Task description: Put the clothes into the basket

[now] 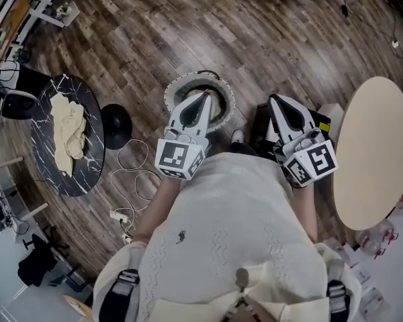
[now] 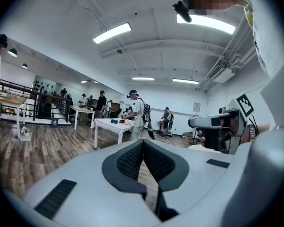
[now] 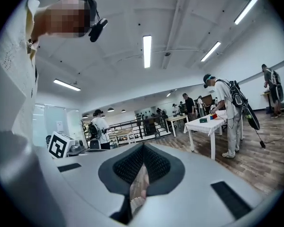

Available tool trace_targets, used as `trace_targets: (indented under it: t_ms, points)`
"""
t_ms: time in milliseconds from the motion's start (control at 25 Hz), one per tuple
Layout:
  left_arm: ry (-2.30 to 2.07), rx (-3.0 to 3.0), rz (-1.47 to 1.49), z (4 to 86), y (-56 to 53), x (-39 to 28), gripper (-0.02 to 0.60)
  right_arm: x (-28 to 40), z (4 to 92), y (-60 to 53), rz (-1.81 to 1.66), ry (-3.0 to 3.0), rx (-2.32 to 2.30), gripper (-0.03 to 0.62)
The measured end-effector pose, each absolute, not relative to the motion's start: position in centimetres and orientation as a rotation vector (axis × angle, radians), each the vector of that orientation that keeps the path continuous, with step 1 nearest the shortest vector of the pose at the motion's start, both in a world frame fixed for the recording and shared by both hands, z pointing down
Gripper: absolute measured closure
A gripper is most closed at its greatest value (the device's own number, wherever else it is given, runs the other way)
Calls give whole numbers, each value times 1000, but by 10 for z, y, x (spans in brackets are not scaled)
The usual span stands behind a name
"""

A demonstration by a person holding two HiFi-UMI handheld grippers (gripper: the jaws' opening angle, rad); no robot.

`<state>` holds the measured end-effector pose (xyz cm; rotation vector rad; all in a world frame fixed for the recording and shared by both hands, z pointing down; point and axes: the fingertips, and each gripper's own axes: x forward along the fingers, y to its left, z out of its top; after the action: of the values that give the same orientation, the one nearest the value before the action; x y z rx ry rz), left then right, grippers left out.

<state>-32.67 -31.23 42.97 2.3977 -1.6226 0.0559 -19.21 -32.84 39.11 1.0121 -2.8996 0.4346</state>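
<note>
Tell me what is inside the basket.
Inside the basket, pale cream fabric shows toward the right. The left gripper hangs in front and covers the middle and near side, so the rest cannot be seen.

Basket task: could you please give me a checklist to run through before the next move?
1. Left gripper empty, jaws together: ok.
2. Right gripper empty, jaws together: ok.
3. Basket on the floor ahead, opening upward: ok.
4. Cream garment in the basket: not ok; it lies on the black marble table.
5. Path to that table: not ok; a power strip and its cable lie on the floor, possibly a trip hazard.
6. Basket contents: cannot tell; the grippers partly cover it.
</note>
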Motion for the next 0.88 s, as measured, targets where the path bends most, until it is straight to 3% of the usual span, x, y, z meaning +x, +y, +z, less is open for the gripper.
trace_targets:
  t_ms: [880]
  points:
    - [-1863, 2305, -60, 378, -285, -272, 560, -127, 341, -327, 343, -3026, 867, 586]
